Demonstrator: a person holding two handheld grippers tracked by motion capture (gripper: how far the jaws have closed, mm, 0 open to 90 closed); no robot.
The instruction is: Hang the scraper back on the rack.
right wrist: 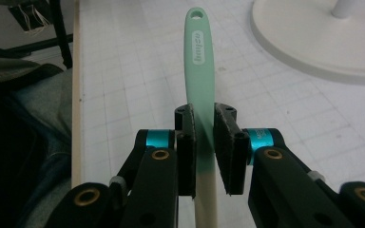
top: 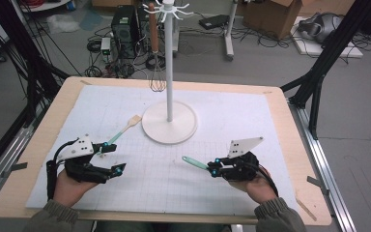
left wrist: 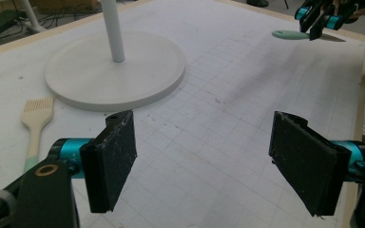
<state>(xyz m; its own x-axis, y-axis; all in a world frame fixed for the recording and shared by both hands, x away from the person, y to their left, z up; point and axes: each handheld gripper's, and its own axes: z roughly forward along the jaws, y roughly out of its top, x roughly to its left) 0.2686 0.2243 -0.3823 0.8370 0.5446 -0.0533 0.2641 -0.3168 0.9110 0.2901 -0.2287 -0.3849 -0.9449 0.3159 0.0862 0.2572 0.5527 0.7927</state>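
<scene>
On the bench (top: 38, 159) lies a gridded mat (top: 251, 121), and the stand (top: 169, 123) rests on the mat's far middle, with a whisk (top: 156, 72) hanging from its top. A brush (top: 125, 129) lies on the mat just left of the stand's base, beyond the left gripper (top: 112, 158) at the near left. At the near right, the right gripper (top: 214, 166) holds a utensil handle (top: 194, 163) that points left toward the mat's middle, well apart from the brush.

A slim utensil (right wrist: 200, 61) with a mint-green handle end, pierced by a hanging hole, and a cream lower shaft sits clamped between the right gripper (right wrist: 204, 147)'s jaws, raised off the table (top: 183, 179) and pointing toward the stand's round base (top: 169, 126).
</scene>
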